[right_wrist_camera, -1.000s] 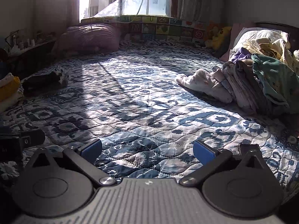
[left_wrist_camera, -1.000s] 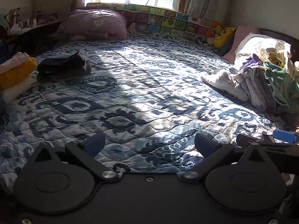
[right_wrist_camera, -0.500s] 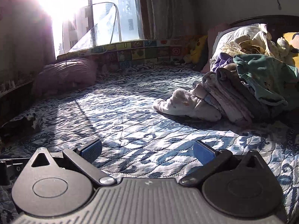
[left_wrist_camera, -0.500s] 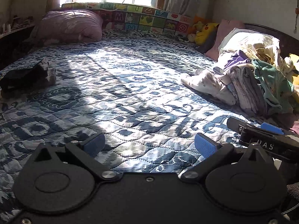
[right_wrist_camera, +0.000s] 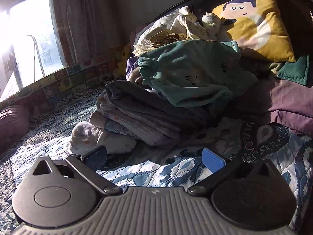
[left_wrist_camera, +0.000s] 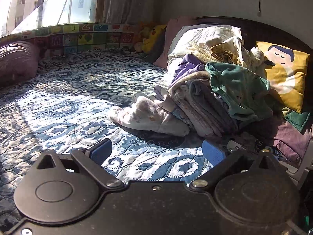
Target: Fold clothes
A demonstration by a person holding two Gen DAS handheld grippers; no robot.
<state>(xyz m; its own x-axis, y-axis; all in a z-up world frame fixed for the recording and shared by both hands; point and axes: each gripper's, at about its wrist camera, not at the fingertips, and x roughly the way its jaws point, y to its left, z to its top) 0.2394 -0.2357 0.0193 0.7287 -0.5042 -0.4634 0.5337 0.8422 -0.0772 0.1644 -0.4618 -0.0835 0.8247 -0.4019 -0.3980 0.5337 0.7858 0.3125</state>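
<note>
Clothes, a rumpled heap of soft fabric garments (left_wrist_camera: 205,98) (right_wrist_camera: 166,98), lie piled on your blue-and-white patterned quilted bed (left_wrist_camera: 68,101) by the headboard.
Your left gripper (left_wrist_camera: 156,152) and right gripper (right_wrist_camera: 154,158) both hover over the quilt with fingers spread wide, holding nothing; a teal printed garment (right_wrist_camera: 187,72) tops the heap, against a yellow cartoon-face pillow (right_wrist_camera: 254,25).

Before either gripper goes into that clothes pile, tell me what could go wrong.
1. The green garment lies on top of the grey one; pulling from lower down would probably topple the pile.
2. The layers overlap tightly, so a gripper may pinch two pieces at once.
3. Both the left gripper and the right gripper are open and low over the quilt; closing early could catch the quilt instead.
</note>
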